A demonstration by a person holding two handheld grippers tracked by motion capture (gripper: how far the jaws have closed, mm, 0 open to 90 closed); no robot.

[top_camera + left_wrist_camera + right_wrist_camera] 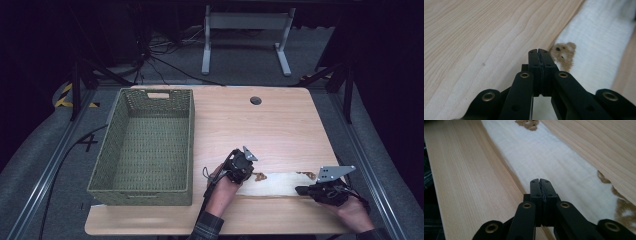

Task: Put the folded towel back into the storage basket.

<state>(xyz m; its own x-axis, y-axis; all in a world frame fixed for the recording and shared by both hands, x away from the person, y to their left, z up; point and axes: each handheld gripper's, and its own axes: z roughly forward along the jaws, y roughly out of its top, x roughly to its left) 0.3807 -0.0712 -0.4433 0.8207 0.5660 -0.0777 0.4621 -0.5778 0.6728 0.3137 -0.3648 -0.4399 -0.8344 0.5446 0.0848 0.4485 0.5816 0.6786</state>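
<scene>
Overhead, a white cloth (275, 183) lies flat on the counter (270, 125) between both grippers, right of a basket (145, 145). Left gripper (539, 53): jaws closed at the cloth's edge. Right gripper (540, 183): jaws closed over the cloth

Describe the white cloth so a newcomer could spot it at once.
On the wooden table, right of the green woven basket, look along the near edge. The white cloth lies there as a long flat strip between the person's two hands, pale, with small brown bear prints.
</scene>
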